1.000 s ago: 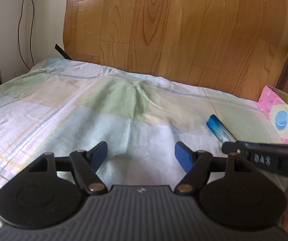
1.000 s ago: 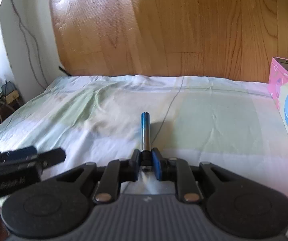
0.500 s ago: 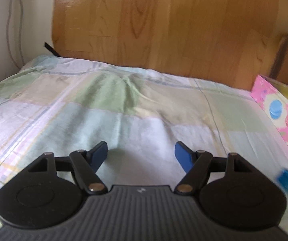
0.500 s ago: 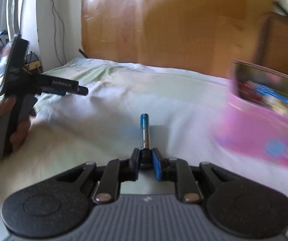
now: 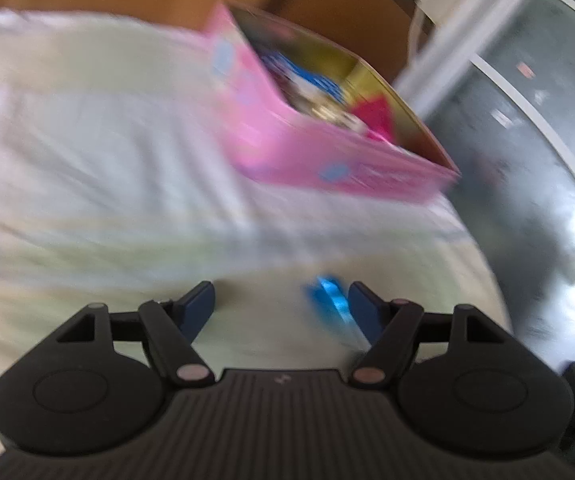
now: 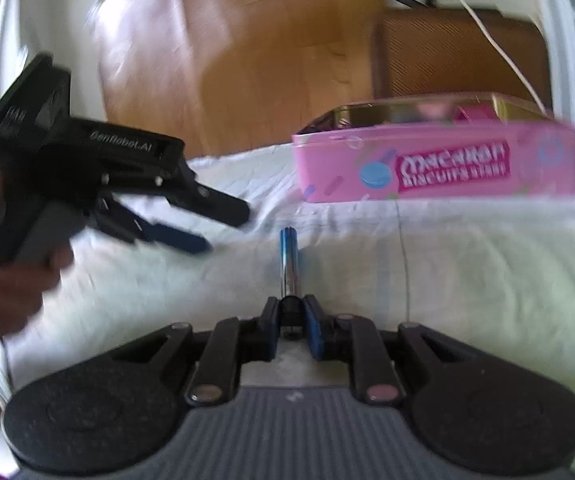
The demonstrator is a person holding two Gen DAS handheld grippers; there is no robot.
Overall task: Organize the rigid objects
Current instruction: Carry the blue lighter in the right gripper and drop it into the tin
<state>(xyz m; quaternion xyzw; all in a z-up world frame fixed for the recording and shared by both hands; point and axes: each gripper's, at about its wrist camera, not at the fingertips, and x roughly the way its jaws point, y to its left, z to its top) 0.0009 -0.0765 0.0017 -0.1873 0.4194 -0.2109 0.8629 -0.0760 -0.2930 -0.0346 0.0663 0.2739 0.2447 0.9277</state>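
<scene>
A bed (image 6: 467,264) covered by a pale checked sheet (image 5: 99,168) is carrying the items. A pink biscuit tin (image 6: 439,164) is sitting directly on the sheet near the far edge, lid off, with blurred contents showing inside. The sheet is lying wrinkled.

- Pink tin (image 6: 439,160), right wrist view: side panel carries a magenta label in white letters, top line reads roughly "MACARON", second line "BISCUITS" plus a blurred word that cannot be made out.
- Left gripper (image 6: 223,224), right wrist view: body is printed "GenRobot.AI" in pale letters.
</scene>
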